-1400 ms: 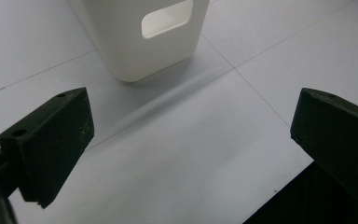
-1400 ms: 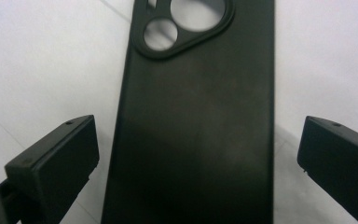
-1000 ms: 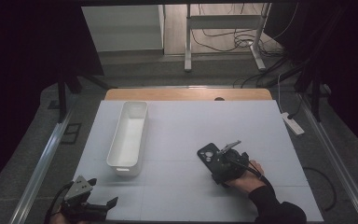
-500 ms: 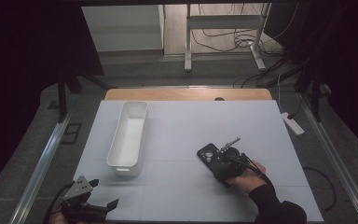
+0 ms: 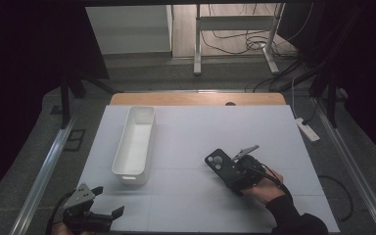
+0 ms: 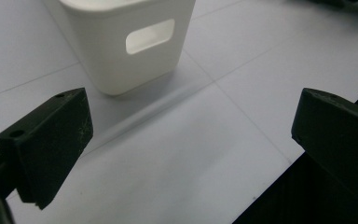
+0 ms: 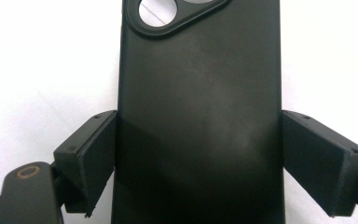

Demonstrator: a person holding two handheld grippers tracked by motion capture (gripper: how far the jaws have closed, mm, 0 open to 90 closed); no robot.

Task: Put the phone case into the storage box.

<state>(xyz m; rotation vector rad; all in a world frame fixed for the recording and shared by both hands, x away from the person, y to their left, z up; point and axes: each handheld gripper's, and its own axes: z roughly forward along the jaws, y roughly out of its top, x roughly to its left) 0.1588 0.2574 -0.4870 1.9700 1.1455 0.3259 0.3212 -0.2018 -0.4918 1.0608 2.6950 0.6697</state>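
Black phone case lies flat on the white table, right of centre and toward the near edge, camera cutout pointing away from the person. Looks light and thin, probably a matte rubbery shell: likely to flex if squeezed hard across the width, not fragile, and the matte finish should give fair grip. Best hold, in my judgement, is across the two long edges near the lower half, which is where the right gripper now sits: its jaws have just been closing and both pads rest against the case's sides, spread wide to suit its width. Whether they press firmly enough to lift cannot be judged. In the high view the right gripper covers the near half of the case, so its bottom end is hidden; the right gripper view cuts off the top of the cutout and the bottom edge. Cannot tell if a phone is inside. White bin stands well apart to the left, apparently empty; its handle slot shows in the left gripper view. Left gripper hovers at the near left corner, jaws wide apart, holding nothing.
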